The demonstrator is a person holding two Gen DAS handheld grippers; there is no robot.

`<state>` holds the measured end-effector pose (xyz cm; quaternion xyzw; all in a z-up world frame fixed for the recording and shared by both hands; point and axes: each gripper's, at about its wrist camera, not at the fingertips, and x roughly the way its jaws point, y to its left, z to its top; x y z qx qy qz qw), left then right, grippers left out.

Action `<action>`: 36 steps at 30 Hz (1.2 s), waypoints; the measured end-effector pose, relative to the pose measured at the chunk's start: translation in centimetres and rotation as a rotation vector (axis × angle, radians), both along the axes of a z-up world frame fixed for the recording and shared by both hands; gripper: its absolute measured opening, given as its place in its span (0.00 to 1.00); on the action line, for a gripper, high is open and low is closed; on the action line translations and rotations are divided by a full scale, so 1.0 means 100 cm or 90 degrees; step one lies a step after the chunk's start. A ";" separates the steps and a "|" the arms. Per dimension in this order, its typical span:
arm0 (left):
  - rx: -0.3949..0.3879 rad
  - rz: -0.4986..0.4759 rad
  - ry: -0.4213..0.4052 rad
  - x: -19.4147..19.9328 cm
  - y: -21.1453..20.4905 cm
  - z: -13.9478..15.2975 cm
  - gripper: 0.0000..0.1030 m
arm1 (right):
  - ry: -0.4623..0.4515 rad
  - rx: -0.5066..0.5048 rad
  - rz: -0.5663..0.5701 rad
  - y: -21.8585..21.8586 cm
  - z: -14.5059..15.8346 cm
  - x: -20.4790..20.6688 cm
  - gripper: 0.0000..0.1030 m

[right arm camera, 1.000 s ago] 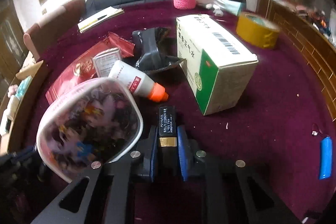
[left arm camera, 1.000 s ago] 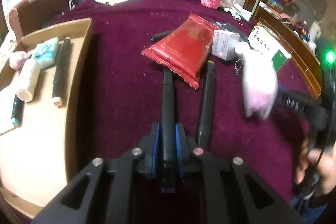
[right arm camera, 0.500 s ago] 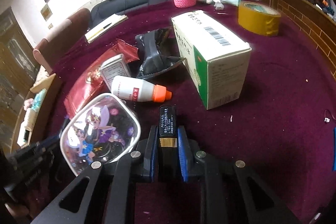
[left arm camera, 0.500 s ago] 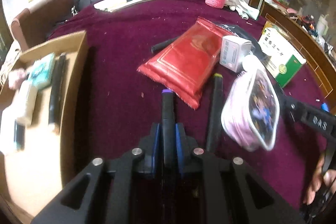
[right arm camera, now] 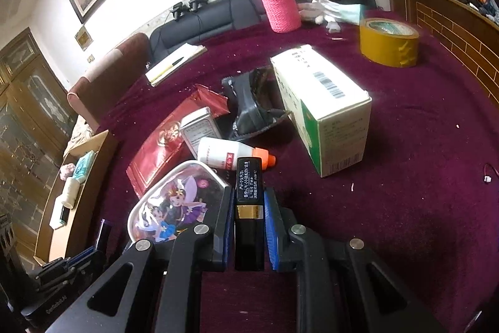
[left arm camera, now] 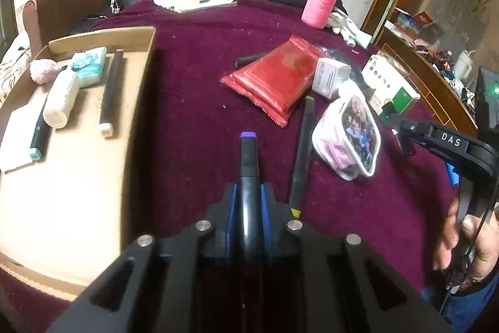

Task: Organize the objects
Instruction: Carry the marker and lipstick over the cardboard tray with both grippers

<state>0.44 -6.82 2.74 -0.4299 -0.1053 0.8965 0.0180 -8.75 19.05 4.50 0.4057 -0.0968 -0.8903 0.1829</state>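
Observation:
My left gripper is shut on a black marker with a purple tip, held above the maroon table just right of the cardboard tray. The tray holds a black marker, a white bottle, a teal packet and a pink pompom. My right gripper is shut on a black lipstick tube with a gold band, above the cartoon pouch. The pouch also shows in the left wrist view, next to a second black marker.
A red packet, small tin box, white orange-capped bottle, black wrapper, green-white carton, yellow tape roll and pink-sleeved bottle are on the table. A notebook lies far back.
The left gripper lifted its marker off the table and drew back left toward the tray. The pouch dropped from mid-air onto the table. The right gripper rose slightly.

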 end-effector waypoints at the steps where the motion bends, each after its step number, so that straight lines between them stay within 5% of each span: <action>1: 0.004 -0.002 0.003 0.001 0.000 0.002 0.14 | 0.002 -0.002 0.003 -0.001 0.001 0.001 0.18; 20: -0.089 0.014 0.113 0.039 0.009 0.034 0.14 | 0.155 -0.046 0.146 -0.049 0.031 0.050 0.19; 36: -0.083 0.042 0.206 0.074 -0.018 0.075 0.14 | 0.128 -0.076 0.209 -0.095 0.031 0.082 0.19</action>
